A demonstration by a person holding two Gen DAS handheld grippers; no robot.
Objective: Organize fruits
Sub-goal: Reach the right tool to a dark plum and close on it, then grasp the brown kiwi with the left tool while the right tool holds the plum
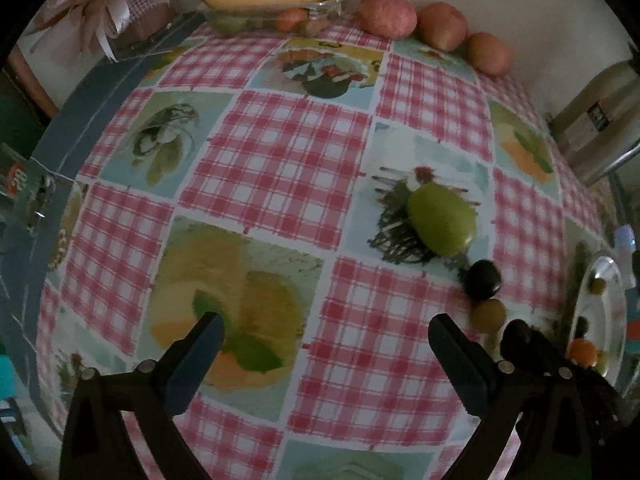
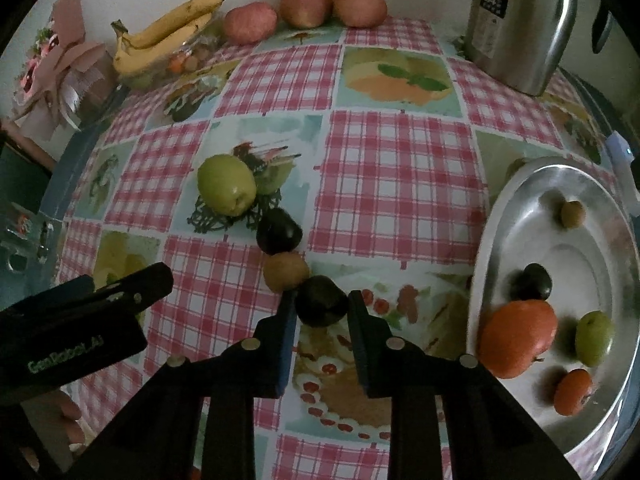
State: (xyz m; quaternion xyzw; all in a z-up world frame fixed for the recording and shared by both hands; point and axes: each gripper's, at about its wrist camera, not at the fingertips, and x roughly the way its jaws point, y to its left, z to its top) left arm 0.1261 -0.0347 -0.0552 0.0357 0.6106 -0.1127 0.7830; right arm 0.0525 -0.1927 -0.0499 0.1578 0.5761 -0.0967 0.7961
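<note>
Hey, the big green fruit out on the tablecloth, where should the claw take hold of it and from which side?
Grip the green fruit from above, across its widest middle. It is smooth, rounded and lying on its side, so pads off-centre would slide. A dark fruit sits close on the side nearer the metal plate, so set the fingers on the two flanks away from it.

Dark round fruit [image 2: 321, 301] pinched upright above tablecloth, beside tan fruit [image 2: 285, 271].
</note>
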